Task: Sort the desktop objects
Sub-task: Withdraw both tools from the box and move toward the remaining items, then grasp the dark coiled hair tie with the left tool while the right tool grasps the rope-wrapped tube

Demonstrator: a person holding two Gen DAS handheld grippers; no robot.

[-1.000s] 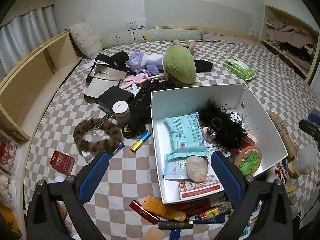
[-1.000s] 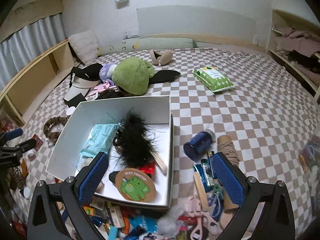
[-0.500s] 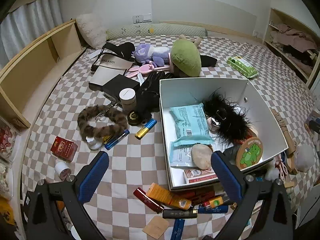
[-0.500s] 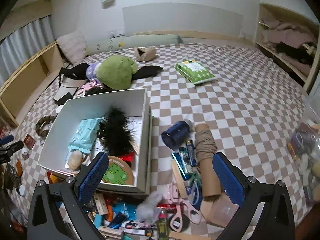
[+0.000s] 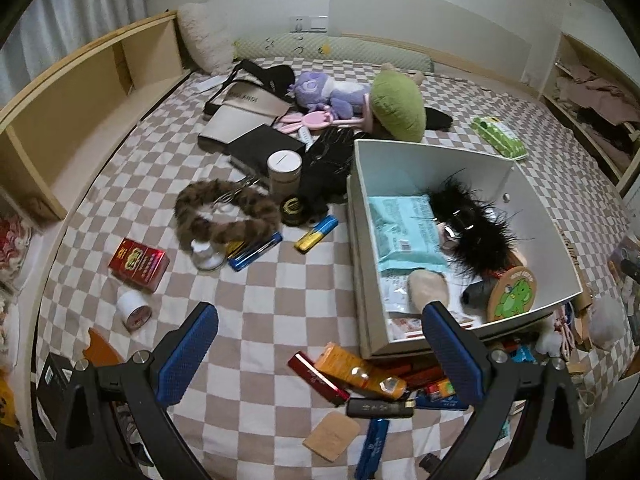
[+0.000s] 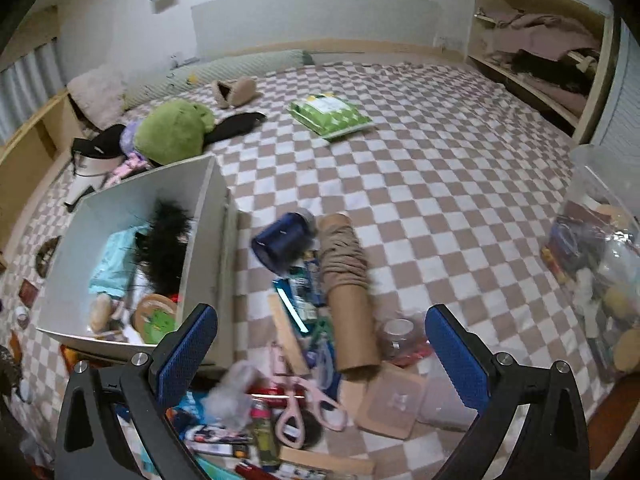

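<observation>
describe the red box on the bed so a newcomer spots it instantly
Start at the white bin on the checkered bed, then go left past the furry brown loop. The red box lies flat beyond it, above a small white jar: the only red-and-gold carton there.

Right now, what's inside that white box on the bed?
The white box holds a teal packet, a black feathery piece, a beige stone-like lump and a round green-frog coaster. Whatever lies beneath them is hidden.

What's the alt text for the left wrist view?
The open, empty left gripper hovers over a checkered bedspread strewn with small items. At right sits a white box holding a black feathery piece and a teal packet.
</observation>
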